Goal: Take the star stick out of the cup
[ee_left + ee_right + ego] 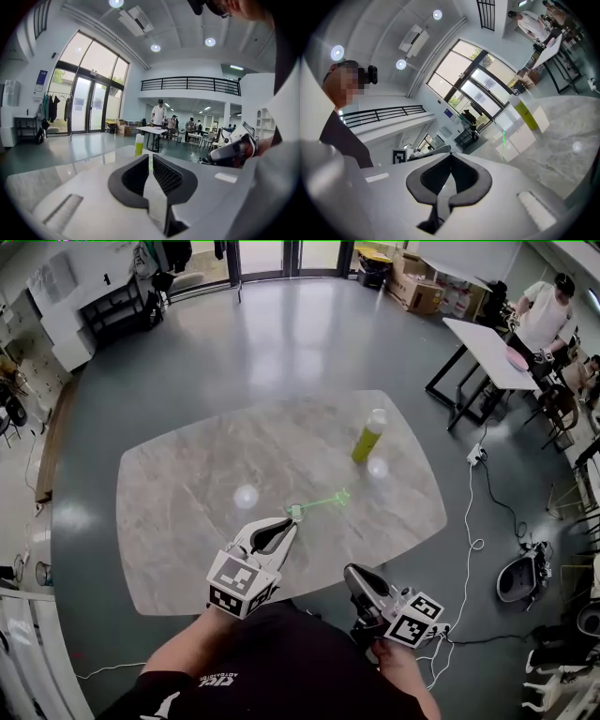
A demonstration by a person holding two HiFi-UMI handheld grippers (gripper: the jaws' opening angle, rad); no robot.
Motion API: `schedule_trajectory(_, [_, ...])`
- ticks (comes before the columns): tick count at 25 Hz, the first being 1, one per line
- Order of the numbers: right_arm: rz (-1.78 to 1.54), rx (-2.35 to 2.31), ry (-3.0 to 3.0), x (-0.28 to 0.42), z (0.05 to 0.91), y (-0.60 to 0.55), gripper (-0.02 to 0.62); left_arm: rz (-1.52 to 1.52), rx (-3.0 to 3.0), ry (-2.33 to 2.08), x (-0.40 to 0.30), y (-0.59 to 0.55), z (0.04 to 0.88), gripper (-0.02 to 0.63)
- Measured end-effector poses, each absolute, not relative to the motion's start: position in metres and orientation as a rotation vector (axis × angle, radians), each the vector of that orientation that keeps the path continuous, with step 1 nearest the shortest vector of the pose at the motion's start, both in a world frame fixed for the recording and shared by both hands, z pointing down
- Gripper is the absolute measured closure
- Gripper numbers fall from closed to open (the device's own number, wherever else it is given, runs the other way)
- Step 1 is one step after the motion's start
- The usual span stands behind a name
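left gripper jaws only narrowly apart, star stick lying flat on the table with its near end right at the tips, cup further ahead; stick looks light, thin and bendy, so pinch the shaft end gently; right gripper closed, empty.

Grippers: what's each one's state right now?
Left gripper: jaws slightly apart, star stick end at the tips, not clamped.
Right gripper: closed, empty.
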State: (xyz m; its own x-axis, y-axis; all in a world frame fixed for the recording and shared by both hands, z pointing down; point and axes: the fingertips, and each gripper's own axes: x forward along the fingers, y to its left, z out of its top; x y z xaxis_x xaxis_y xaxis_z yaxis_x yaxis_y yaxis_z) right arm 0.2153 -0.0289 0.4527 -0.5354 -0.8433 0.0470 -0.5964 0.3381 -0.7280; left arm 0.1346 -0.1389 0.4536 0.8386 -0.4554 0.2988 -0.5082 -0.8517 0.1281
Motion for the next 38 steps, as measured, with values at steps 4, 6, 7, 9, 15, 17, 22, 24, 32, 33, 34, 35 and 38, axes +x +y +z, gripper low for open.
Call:
schedule_trajectory(4, [-1.041,-1.286,2.291,0.209,0.451,-0.057,0.583,0.439,2.879,-0.672,0.143,-0.155,0.460,0.538])
schedule_trajectory(6, [-1.043,-1.288,2.306,0.201,0.448,-0.069,0.583,0.480,2.891,-0.631,0.144,-0.164,0.466,0.517])
schedule_trajectory(7, [-1.048,-1.293,2.314,0.197,0.448,-0.073,0.583,0.490,2.891,-0.613,0.145,-0.169,0.470,0.508])
schedule_trajectory(9, [-1.067,-1.309,2.322,0.191,0.452,-0.079,0.583,0.499,2.897,-0.581,0.147,-0.178,0.477,0.501])
schedule_trajectory(15, [-1.153,-1.318,2.315,0.181,0.469,-0.087,0.583,0.585,2.931,-0.507,0.165,-0.191,0.503,0.458])
schedule_trajectory(17, [-1.170,-1.303,2.326,0.181,0.471,-0.091,0.583,0.621,2.935,-0.496,0.170,-0.193,0.517,0.435])
schedule_trajectory(22, [-1.181,-1.285,2.355,0.184,0.473,-0.097,0.583,0.733,2.880,-0.497,0.175,-0.196,0.555,0.400])
schedule_trajectory(24, [-1.183,-1.291,2.346,0.186,0.474,-0.094,0.583,0.772,2.870,-0.495,0.177,-0.195,0.567,0.400])
schedule_trajectory(32, [-1.226,-1.329,2.278,0.213,0.485,-0.090,0.583,0.924,2.888,-0.461,0.201,-0.200,0.603,0.397])
schedule_trajectory(33, [-1.227,-1.333,2.273,0.216,0.486,-0.089,0.583,0.936,2.880,-0.463,0.204,-0.201,0.607,0.399])
schedule_trajectory(34, [-1.231,-1.336,2.266,0.219,0.487,-0.087,0.583,0.949,2.874,-0.465,0.206,-0.202,0.610,0.406])
schedule_trajectory(35, [-1.236,-1.339,2.258,0.221,0.489,-0.086,0.583,0.965,2.870,-0.465,0.208,-0.202,0.613,0.410])
schedule_trajectory(38, [-1.242,-1.349,2.242,0.227,0.491,-0.083,0.583,1.022,2.864,-0.467,0.213,-0.203,0.621,0.425])
